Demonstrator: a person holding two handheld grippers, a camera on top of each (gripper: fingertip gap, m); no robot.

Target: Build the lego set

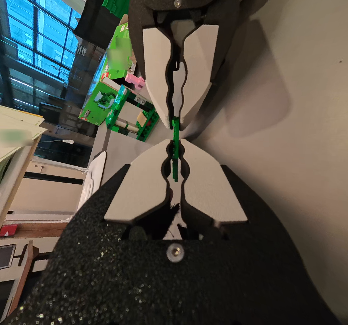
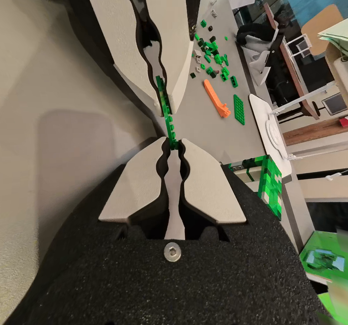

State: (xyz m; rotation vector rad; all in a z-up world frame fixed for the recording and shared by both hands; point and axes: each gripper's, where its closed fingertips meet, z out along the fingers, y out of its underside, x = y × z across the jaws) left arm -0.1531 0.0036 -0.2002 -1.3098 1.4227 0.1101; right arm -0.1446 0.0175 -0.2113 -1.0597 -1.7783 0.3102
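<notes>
A thin green lego plate [image 1: 176, 137] is held edge-on between my two grippers, which face each other tip to tip above the grey table. My left gripper [image 1: 175, 144] is shut on one end of it. My right gripper [image 1: 176, 127] comes in from the top of the left wrist view and is shut on the other end. In the right wrist view the same plate [image 2: 170, 127] shows its studs. There my right gripper [image 2: 174, 143] clamps the near end and my left gripper [image 2: 165, 111] clamps the far end.
A partly built green lego frame [image 1: 131, 114] stands on the table, also in the right wrist view [image 2: 269, 184]. Green set boxes [image 1: 98, 103] and a pink figure [image 1: 135, 79] stand behind it. Loose bricks [image 2: 212, 52], an orange separator [image 2: 216, 99] and a flat green plate [image 2: 239, 109] lie nearby. Left and right tips are no more than a few centimetres apart.
</notes>
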